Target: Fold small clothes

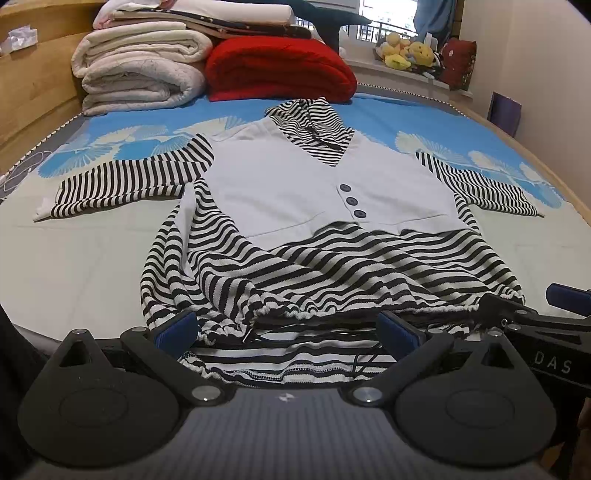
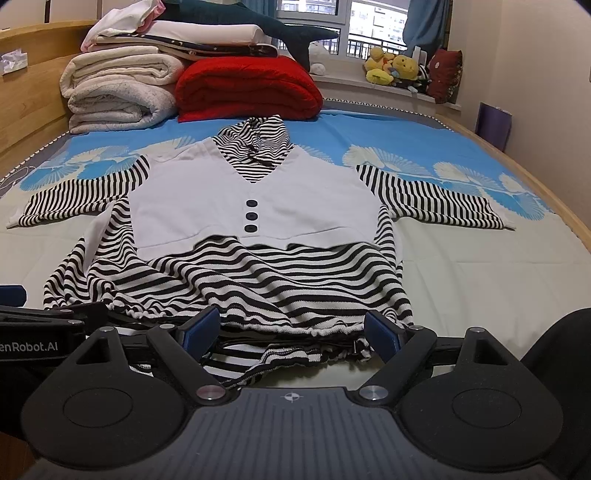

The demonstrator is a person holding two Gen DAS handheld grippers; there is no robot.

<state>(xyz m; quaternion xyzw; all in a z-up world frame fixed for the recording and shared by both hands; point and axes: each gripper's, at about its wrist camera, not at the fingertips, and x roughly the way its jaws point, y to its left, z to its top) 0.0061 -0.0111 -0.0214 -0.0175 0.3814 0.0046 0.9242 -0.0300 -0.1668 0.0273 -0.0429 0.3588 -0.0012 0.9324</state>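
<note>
Shirt [image 1: 325, 192] is spread on bed [image 1: 74, 258]; its hem is bracketed by both tongs, left [image 1: 288, 328] and right [image 2: 291, 330], jaws apart, nothing clamped.

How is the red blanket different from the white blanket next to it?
The red blanket is bright red, while the white blanket is creamy white. The red blanket has nothing resting on it; the white blanket carries more folded bedding. The red blanket looks smooth and puffy, the white blanket crinkly. Both are folded thick at the far end of the bed.
</note>
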